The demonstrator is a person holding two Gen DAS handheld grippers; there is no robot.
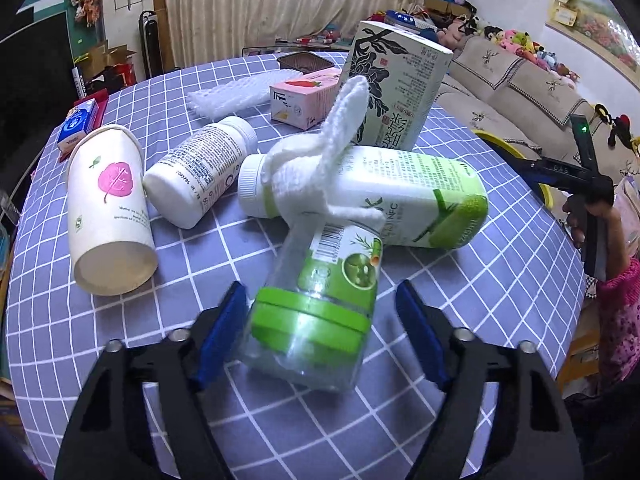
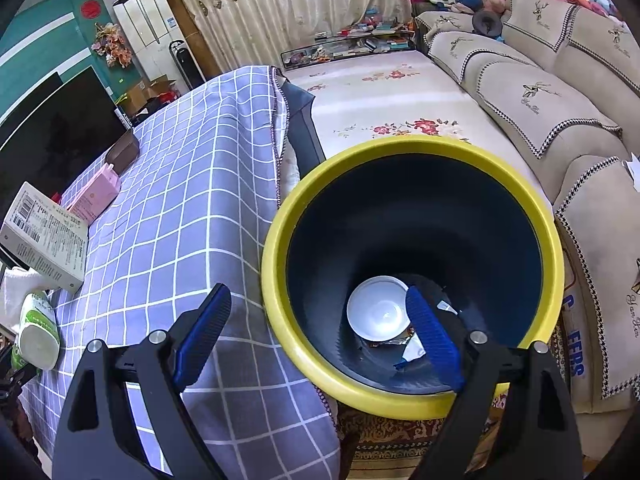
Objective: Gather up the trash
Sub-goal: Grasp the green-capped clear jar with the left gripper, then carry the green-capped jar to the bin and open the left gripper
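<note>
Cluttered living room, checked-cloth bench (image 1: 500, 300) | your left hand-held gripper (image 1: 320, 332) brackets a clear green-banded bottle (image 1: 320, 312), jaws not yet clamped | right hand-held gripper (image 2: 320, 332) gapes empty over yellow-rimmed bin (image 2: 276, 248) | most trash remains.

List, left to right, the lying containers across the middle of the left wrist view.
White paper cup with pink leaf print → white pill bottle with printed label → white-and-green juice bottle wearing a white knitted sleeve.
</note>
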